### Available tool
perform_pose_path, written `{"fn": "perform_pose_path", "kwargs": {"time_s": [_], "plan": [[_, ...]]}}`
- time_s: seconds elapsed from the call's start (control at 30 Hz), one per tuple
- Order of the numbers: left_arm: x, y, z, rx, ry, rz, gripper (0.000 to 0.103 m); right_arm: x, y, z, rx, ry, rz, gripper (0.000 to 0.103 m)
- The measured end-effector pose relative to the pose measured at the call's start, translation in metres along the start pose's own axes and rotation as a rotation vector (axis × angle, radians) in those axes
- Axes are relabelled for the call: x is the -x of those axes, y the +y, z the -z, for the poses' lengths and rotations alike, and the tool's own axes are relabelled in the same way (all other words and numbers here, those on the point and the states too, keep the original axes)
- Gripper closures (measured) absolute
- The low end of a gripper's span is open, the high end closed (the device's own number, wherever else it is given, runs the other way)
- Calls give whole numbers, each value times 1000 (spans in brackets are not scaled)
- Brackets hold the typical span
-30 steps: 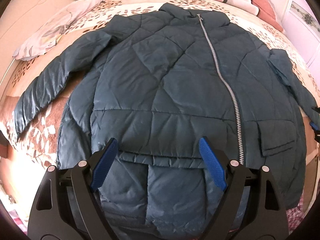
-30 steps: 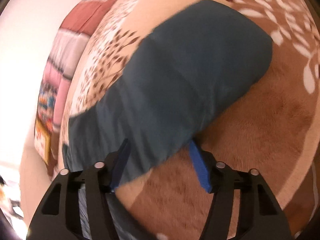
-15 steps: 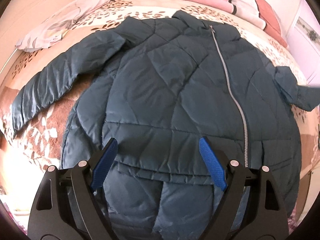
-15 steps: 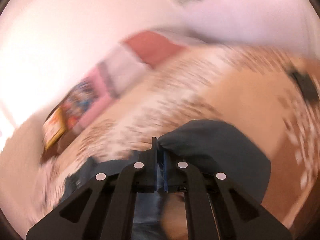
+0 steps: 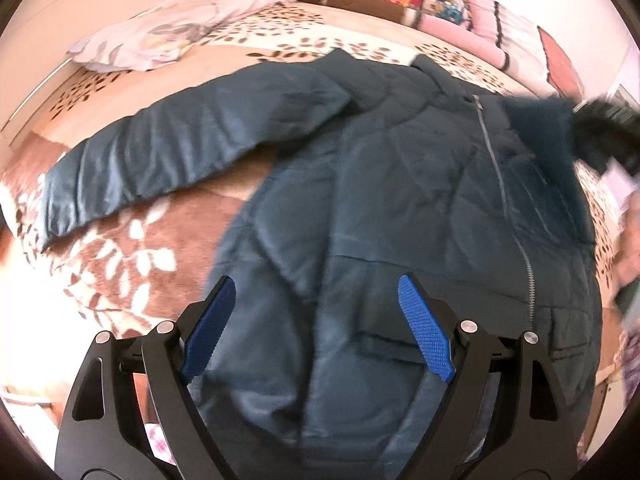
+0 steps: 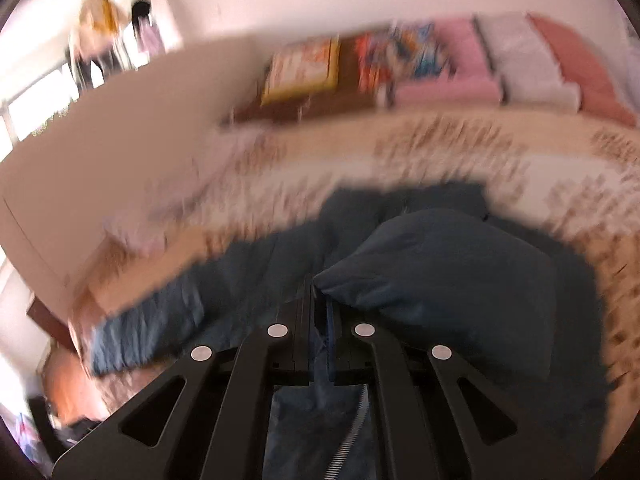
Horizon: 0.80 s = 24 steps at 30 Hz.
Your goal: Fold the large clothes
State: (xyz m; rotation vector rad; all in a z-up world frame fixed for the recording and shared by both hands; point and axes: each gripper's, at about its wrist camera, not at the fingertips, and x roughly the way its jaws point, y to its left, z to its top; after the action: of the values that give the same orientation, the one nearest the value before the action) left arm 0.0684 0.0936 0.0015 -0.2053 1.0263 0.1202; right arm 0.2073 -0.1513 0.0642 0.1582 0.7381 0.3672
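Your right gripper (image 6: 320, 300) pinches the sleeve cuff (image 6: 432, 268) over the puffer jacket (image 5: 400, 208); left gripper (image 5: 316, 320) is wide, empty. Other sleeve (image 5: 172, 152) at 10 o'clock is unfolded, so fold's barely begun.

Both wrist views close above jacket (image 5: 400, 208), facing headboard pillows (image 6: 460, 68).

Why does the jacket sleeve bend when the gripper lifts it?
The sleeve is probably soft and puffy: it sags in a rounded hump from the shut right gripper. The jacket looks quilted, so likely light for its size. Its sheen suggests slippery cloth.
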Motion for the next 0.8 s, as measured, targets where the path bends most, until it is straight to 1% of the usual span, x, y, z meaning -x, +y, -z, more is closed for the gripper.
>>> {"fn": "perform_pose_path", "kwargs": {"time_s": [0.07,0.1,0.13,0.17,0.2,0.27,0.3,0.33,0.43,0.5,0.53,0.6,0.63,0.67,0.7,0.8], "plan": [[-1,11,-1,20,1,-7,20,-36,7,17,9,111,32,97],[-1,16,-2,29,-1,-7,20,-54,4,24,-1,177,41,96],[0,18,-2,32,-3,-6,20,-67,0,34,-35,256,28,92],[0,20,-3,34,-7,-4,20,-71,-6,45,-67,296,9,86],[-1,21,-5,32,-10,0,20,-72,-12,51,-110,321,-28,79],[-3,19,-7,24,-14,7,20,-63,-21,54,-161,331,-97,45],[-3,17,-9,17,-17,13,20,-56,-23,55,-178,329,-124,38],[-3,11,-12,5,-25,30,20,-44,-26,56,-199,321,-141,28],[3,-13,-20,-58,-58,87,20,-10,-38,62,-260,285,-186,27],[8,-33,-26,-125,-85,127,20,-3,-59,59,-295,296,-198,27],[12,-50,-30,-180,-111,158,20,11,-67,66,-314,298,-199,27],[15,-78,-36,-278,-141,202,20,28,-85,71,-339,273,-173,27],[16,-101,-39,-351,-155,230,20,42,-93,77,-345,260,-148,27],[15,-116,-40,-394,-161,249,20,49,-103,82,-350,251,-128,27],[13,-139,-42,-457,-171,268,20,61,-111,88,-361,238,-108,27],[4,-189,-45,-567,-169,301,20,90,-136,108,-426,205,-90,27]]}}
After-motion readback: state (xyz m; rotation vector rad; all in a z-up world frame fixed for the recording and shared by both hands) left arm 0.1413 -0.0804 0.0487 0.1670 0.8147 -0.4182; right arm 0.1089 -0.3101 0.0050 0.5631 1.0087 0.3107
